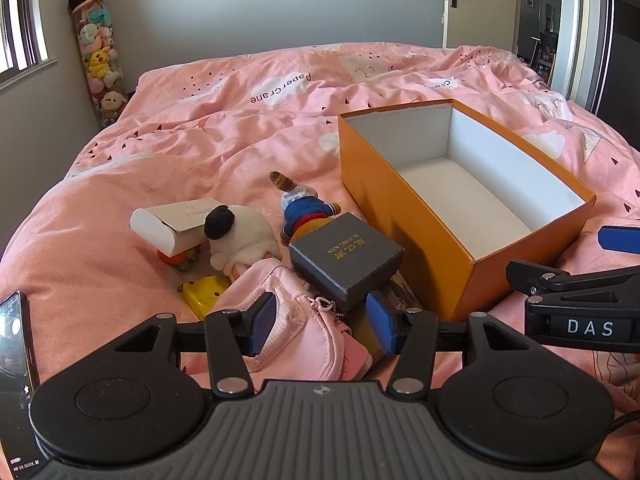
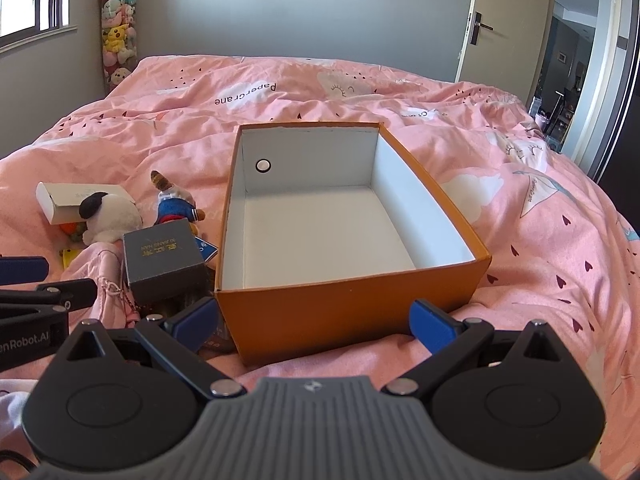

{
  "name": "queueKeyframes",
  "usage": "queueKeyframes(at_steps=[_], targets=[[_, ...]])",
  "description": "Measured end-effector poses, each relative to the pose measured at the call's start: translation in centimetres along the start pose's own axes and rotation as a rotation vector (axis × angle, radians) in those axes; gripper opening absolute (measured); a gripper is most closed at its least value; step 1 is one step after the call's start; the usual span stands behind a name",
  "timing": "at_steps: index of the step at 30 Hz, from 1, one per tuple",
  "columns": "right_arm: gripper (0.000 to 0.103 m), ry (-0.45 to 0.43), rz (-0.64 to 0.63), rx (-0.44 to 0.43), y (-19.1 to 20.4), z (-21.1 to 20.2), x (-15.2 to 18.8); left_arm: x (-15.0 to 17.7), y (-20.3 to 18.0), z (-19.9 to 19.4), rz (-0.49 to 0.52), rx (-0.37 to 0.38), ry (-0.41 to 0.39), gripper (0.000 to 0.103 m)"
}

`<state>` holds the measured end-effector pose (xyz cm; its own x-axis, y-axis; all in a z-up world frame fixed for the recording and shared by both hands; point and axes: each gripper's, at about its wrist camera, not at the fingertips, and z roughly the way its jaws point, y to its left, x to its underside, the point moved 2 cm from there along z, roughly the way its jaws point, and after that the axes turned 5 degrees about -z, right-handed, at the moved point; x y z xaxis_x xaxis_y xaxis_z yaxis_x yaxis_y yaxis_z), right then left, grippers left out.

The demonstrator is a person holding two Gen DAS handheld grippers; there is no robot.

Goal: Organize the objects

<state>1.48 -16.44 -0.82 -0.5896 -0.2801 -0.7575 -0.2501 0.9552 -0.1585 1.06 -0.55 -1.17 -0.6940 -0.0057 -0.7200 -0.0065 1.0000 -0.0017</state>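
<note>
Orange box (image 2: 352,308), lidless, white inside, nothing in it; sits on the bed (image 2: 540,240) toward the near edge, on the pink printed duvet. One round hole in its left inner wall. Long side angled toward the far right corner of the bed in the left wrist view (image 1: 404,216).

Cluster of small items just left of the box, near the near edge:
- pink fabric pouch (image 1: 280,320), nearest, with bead chain and charm at its zip.
- white plush with black ear (image 1: 240,236), behind the pouch.
- grey square box with gold lettering (image 1: 346,258), tilted, propped on other items, close beside the orange box wall.
- white paper carton (image 1: 176,224), leftmost, resting on a small orange-green toy (image 1: 182,258).
- small doll in blue sweater (image 1: 300,208), lying flat, behind the grey box.
- yellow flat piece (image 1: 204,294), partly under the pouch.

Left tongs (image 1: 322,320): apart, blue pads straddling the pouch's top edge and the grey box's near corner; nothing clamped.
Right tongs (image 2: 316,322): wide apart, pads either side of the orange box's near wall, low at the duvet; contact with wall not determinable.

Phone (image 1: 16,344) at left margin of left wrist view.
</note>
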Motion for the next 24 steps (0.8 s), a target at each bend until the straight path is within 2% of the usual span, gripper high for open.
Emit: queueKeyframes(at_steps=[24], targets=[[0.102,0.028,-0.03,0.008,0.45,0.4,0.13,0.12,-0.13,-0.03,0.003,0.004,0.0,0.062]])
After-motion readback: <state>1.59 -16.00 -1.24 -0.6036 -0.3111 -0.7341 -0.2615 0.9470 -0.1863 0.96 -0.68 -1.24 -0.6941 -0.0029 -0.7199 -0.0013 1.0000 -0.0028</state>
